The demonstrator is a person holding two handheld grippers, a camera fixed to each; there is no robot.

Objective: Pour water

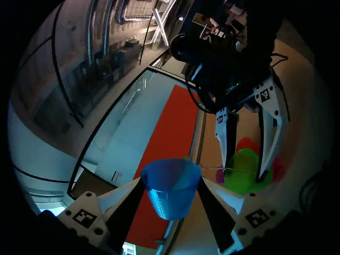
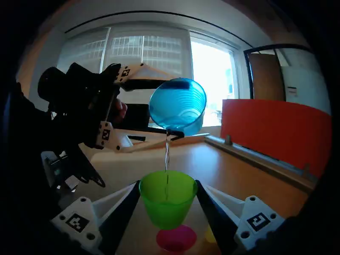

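Blue cup (image 2: 177,106) tipped over green cup (image 2: 168,202) — water falling

The left gripper (image 1: 170,197) clamps the blue cup between both fingers. In the right gripper view it hangs tilted at 12 o'clock from the green cup, which the right gripper (image 2: 168,204) pinches by its sides. A thin stream (image 2: 166,157) joins them — a pink cup (image 2: 176,238) shows at 6 o'clock.

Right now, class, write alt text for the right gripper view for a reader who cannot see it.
A tilted translucent blue plastic cup, held in the left gripper, pours a stream of water into a green plastic cup held in the right gripper above a wooden table.
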